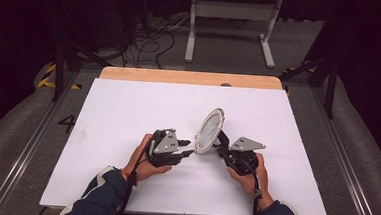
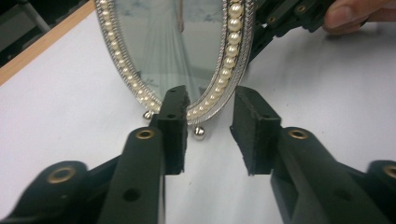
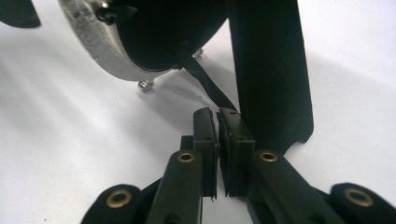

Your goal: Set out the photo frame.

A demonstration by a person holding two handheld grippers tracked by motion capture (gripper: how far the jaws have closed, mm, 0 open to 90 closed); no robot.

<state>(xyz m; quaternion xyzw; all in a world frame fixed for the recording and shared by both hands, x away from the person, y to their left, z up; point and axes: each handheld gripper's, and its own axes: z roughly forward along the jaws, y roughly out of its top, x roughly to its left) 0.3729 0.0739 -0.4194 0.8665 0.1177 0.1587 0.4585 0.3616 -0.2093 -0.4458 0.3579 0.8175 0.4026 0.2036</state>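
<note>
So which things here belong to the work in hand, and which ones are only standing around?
In the job:
- oval mirror with pearl rim, standing on the white table
- black ribbon behind it, pinched in the right tool
- black back stand
- left tool, open at the mirror's lower rim

Just lying about:
- white frame on the floor
- cables

Oval mirror (image 1: pixel 210 131): glossy glass, shiny silvery metal rim with pearly beads, matt black back (image 3: pixel 163 32); table (image 1: pixel 127 118) smooth matt white over bare wood edge (image 1: pixel 190 78).
</note>
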